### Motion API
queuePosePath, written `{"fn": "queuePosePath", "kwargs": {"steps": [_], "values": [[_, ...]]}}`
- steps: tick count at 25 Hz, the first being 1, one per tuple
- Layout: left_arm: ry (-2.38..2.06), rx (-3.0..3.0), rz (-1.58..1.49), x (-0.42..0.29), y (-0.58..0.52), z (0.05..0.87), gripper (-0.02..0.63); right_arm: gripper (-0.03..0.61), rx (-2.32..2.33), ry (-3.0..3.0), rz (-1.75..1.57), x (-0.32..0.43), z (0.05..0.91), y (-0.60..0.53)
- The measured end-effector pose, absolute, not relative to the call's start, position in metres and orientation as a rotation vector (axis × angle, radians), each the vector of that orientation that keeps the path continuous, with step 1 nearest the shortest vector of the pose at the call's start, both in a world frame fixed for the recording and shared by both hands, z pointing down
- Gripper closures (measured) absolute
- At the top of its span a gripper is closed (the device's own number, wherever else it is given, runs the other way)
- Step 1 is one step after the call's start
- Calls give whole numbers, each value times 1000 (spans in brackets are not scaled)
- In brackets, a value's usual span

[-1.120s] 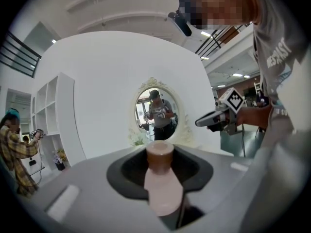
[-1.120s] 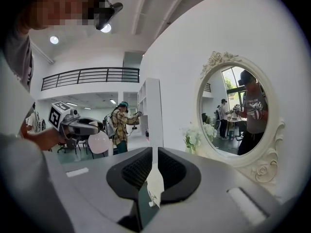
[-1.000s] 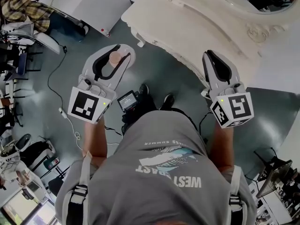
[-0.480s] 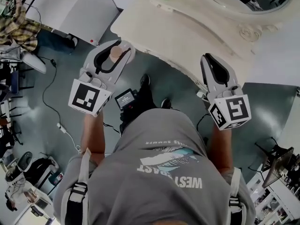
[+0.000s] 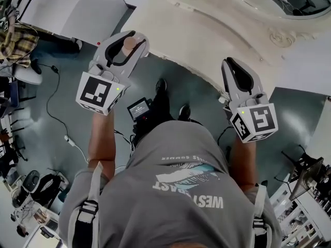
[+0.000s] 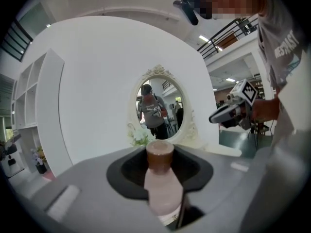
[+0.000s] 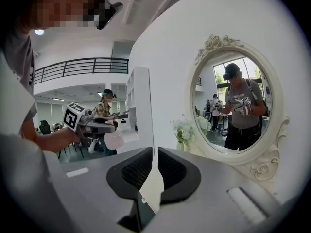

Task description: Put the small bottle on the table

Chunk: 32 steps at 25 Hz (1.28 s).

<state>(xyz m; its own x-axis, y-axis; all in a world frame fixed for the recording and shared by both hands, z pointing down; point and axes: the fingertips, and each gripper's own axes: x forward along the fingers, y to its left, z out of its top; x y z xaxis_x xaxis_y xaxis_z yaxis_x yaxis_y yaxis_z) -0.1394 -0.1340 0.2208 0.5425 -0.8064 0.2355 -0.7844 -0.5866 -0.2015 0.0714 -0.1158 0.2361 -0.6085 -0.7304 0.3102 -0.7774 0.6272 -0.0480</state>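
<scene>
The small bottle (image 6: 163, 183) has a pale pink, rounded body and a brown cap of about the neck's width. It stands upright between the fingers (image 6: 127, 171) of the left gripper (image 5: 133, 41), which pinch its body from both sides. The gripper holds it in the air beside the left corner of the cream worktop (image 5: 207, 30), not on it.

In the left gripper view the bottle's lower part is sunk behind the gripper's grey body, and a label near its base is cut off and unreadable. From the head view only the cap and a little of the shoulder show. In the right gripper view the bottle is a small, pale blur under the far gripper.

The fingers (image 7: 177, 171) of the right gripper (image 7: 155, 152) are drawn together with only a thin slit between them, and nothing is in it.

There is 1 bottle. There are 2 grippers, each with 1 marker cube. On the worktop stand 1 oval mirror (image 7: 233, 101) in a carved frame and 1 vase of white flowers (image 7: 183, 130). The head view crops the mirror at the top edge.
</scene>
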Motion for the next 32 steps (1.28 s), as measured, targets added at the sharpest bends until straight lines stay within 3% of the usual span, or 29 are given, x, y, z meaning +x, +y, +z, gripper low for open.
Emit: {"fn": "queuePosePath", "kwargs": {"steps": [32], "values": [[1456,-2888,-665,-159,-353,423,488,538,1266,-2299,593,91,380,-190]]}}
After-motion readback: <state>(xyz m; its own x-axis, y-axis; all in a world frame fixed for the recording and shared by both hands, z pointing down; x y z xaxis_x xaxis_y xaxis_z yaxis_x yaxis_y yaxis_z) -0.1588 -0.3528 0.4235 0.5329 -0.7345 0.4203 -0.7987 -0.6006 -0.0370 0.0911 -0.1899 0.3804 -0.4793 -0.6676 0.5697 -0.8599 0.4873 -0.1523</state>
